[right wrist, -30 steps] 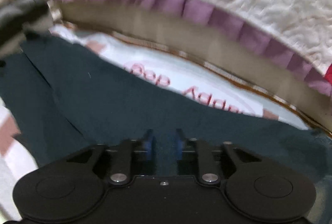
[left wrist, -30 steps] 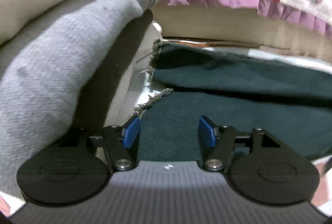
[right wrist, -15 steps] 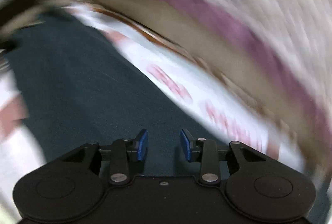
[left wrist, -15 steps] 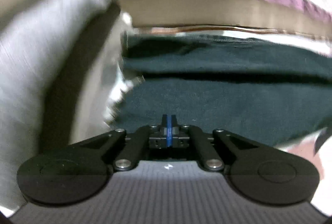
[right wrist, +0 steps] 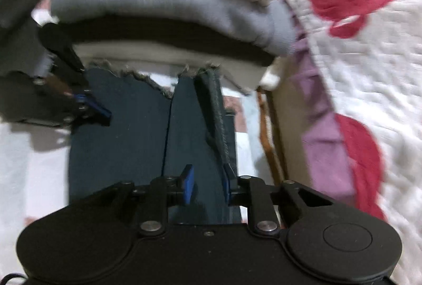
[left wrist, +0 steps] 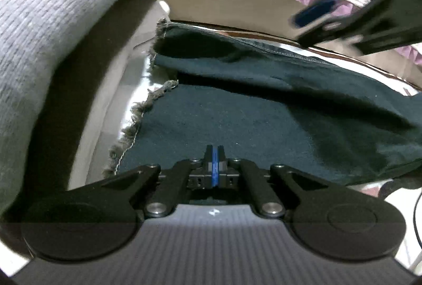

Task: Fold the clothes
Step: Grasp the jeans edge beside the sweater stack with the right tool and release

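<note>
With the left gripper (left wrist: 215, 153) clamped on the jeans (left wrist: 237, 126) hem as anchor, the right gripper (right wrist: 207, 180) closes, pads not yet pressing, astride the far-side seam, presumably to fold

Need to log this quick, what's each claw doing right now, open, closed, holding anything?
Left claw: closed at the near edge of the dark jeans; a grip on the cloth cannot be told.
Right claw: closing, jeans between its pads, not yet pinched.

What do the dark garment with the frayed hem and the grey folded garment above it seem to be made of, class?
Dark garment: probably denim, matte dark blue-green; frayed hem threads and a stitched seam suggest it. Grey folded garment: seemingly ribbed knit, soft and matte; fine parallel ribs show across it.
</note>
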Demonstrator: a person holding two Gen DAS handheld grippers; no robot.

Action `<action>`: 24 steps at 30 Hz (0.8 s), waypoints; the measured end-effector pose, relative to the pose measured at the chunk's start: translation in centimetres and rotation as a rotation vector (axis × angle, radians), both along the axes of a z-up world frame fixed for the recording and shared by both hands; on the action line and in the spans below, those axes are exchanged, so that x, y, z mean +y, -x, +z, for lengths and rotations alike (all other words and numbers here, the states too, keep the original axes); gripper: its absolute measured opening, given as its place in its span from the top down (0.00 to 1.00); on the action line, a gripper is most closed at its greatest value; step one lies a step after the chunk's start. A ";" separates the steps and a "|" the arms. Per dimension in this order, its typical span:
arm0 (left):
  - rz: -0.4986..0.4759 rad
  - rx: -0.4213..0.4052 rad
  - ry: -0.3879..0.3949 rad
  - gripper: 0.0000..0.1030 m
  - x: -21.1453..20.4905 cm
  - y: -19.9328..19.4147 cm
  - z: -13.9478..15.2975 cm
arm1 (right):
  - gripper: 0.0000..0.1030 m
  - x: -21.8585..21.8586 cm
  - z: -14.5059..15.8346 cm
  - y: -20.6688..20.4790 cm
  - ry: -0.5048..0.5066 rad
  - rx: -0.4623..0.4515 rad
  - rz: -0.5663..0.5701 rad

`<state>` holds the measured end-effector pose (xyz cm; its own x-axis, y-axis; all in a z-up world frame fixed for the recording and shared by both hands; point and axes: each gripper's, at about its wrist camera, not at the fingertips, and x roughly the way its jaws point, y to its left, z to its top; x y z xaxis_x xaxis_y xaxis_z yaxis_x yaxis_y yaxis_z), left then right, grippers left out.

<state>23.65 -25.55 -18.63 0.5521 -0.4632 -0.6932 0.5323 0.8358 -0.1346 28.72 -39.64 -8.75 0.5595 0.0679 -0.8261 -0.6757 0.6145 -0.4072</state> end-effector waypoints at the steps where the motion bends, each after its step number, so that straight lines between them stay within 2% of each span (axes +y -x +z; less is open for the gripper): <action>1: -0.011 -0.012 -0.012 1.00 -0.3 -0.1 0.0 | 0.77 0.2 -0.8 -0.8 0.006 -0.004 -0.002; 3: -0.025 -0.024 -0.023 1.00 -0.6 -0.2 -0.1 | 0.74 0.3 -2.1 -2.4 -0.003 -0.010 -0.019; 5: -0.040 -0.033 -0.026 1.00 -0.8 -0.4 -0.2 | 0.61 0.5 -3.5 -3.9 -0.021 -0.008 -0.042; 7: -0.052 -0.036 -0.030 1.00 -0.7 -0.5 -0.2 | 0.61 0.7 -5.1 -5.4 -0.019 0.007 -0.060; 8: -0.055 -0.035 -0.029 1.00 -0.6 -0.5 -0.2 | 0.64 0.7 -5.7 -6.1 -0.028 0.020 -0.072; 9: -0.059 -0.033 -0.030 1.00 -0.5 -0.6 -0.2 | 0.73 0.6 -5.8 -6.8 -0.060 0.040 -0.091; 10: -0.062 -0.032 -0.033 0.99 -0.4 -0.5 -0.2 | 0.94 0.3 -5.5 -7.5 -0.111 0.070 -0.116; 13: -0.068 -0.023 -0.040 0.99 -0.1 -0.6 -0.1 | 0.97 -1.5 -3.4 -9.7 -0.234 0.102 -0.230; 17: -0.066 -0.003 -0.037 0.99 0.2 -0.8 0.0 | 0.98 -5.3 -2.7 -12.7 -0.371 0.147 -0.406; 20: -0.078 -0.014 -0.061 0.98 0.1 -0.7 0.2 | 0.98 -4.5 -4.3 -13.1 -0.313 0.157 -0.390; 24: -0.093 -0.045 -0.108 0.98 -0.1 -0.4 0.5 | 0.97 -2.8 -5.2 -13.0 -0.155 0.107 -0.309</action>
<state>24.01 -25.68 -18.16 0.5424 -0.4376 -0.7171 0.6114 0.7911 -0.0203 41.69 -42.41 -13.91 0.4838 0.0378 -0.8744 -0.4825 0.8451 -0.2304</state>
